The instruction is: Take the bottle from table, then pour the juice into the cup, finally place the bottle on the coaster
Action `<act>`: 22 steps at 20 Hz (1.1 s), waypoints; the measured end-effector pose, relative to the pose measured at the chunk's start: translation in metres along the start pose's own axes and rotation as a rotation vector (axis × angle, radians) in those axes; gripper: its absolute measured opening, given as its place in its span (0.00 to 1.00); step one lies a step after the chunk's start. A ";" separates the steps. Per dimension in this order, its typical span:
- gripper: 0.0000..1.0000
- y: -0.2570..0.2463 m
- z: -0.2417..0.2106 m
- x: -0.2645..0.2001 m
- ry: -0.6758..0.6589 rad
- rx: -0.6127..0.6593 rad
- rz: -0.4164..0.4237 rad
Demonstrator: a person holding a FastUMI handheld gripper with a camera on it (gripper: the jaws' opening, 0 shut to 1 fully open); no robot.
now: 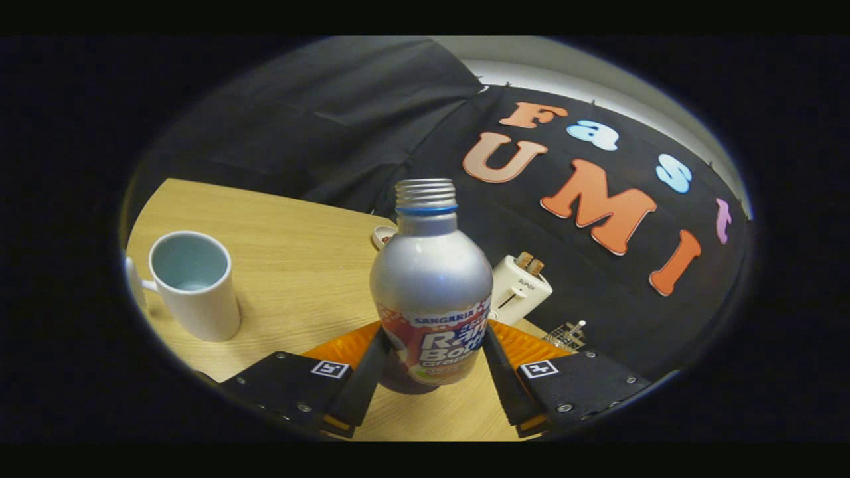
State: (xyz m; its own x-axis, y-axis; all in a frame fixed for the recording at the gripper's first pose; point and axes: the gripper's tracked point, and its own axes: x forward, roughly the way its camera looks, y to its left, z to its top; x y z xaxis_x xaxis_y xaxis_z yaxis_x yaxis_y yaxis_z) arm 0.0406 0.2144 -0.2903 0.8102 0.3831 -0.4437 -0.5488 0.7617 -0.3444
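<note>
**Bottle gripped, cap off**

Landmark: the bottle [430,292]. Left of it, well apart, a white cup [194,284] stands upright on the table [299,265]. The gripper [430,372] pinches the bottle's lower body with both fingers. Right of the bottle, beyond the fingers, stands a white toaster [520,289].

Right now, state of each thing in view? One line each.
bottle: upright, cap off, between the fingers
gripper: shut on bottle's lower body
cup: upright on table, apart from bottle
toaster: beyond bottle, two pieces sticking up from slots
</note>
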 end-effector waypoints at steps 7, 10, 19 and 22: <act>0.78 -0.017 -0.009 0.013 0.036 0.395 0.010; 0.79 -0.017 -0.015 0.014 0.063 0.503 0.028; 0.78 -0.007 -0.032 0.019 0.125 0.571 0.039; 0.79 -0.006 -0.038 0.024 0.142 0.564 0.031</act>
State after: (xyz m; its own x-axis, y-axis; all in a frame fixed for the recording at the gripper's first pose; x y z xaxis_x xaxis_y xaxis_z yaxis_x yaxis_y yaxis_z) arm 0.0555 0.1995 -0.3304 0.7383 0.3657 -0.5667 -0.3458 0.9266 0.1476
